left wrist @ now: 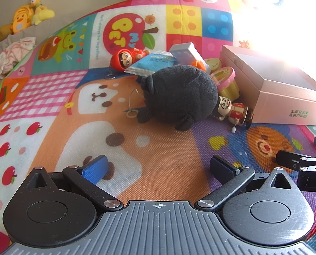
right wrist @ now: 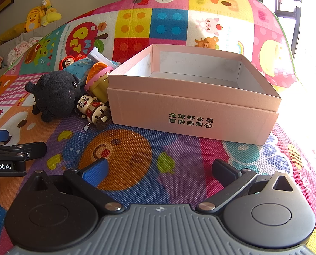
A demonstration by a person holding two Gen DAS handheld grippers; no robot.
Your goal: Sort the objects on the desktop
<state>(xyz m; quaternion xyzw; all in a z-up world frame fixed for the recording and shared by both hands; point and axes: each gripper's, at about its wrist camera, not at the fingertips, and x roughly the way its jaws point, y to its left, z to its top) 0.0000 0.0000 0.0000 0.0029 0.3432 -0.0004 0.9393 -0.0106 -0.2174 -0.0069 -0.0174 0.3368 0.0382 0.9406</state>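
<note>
A pile of toys lies on the colourful play mat left of an open pink cardboard box (right wrist: pixel 192 110), also in the left wrist view (left wrist: pixel 285 97). The pile has a black plush toy (left wrist: pixel 179 95) (right wrist: pixel 56 94), a wind-up figurine (left wrist: pixel 232 110) (right wrist: pixel 94 110), a yellow-pink cupcake toy (left wrist: pixel 227 80) (right wrist: pixel 98 80), a red doll keychain (left wrist: pixel 126 58), a blue snack packet (left wrist: pixel 151 63) and a grey box (left wrist: pixel 184 52). My left gripper (left wrist: pixel 158 167) is open and empty, short of the plush. My right gripper (right wrist: pixel 160 170) is open and empty, in front of the box.
The box looks empty inside. Yellow plush toys (left wrist: pixel 28 14) and crumpled cloth (left wrist: pixel 15 55) lie on a grey sofa beyond the mat's left edge. Bright window glare washes out the far right. The other gripper shows at each view's side (right wrist: pixel 11 155) (left wrist: pixel 306 165).
</note>
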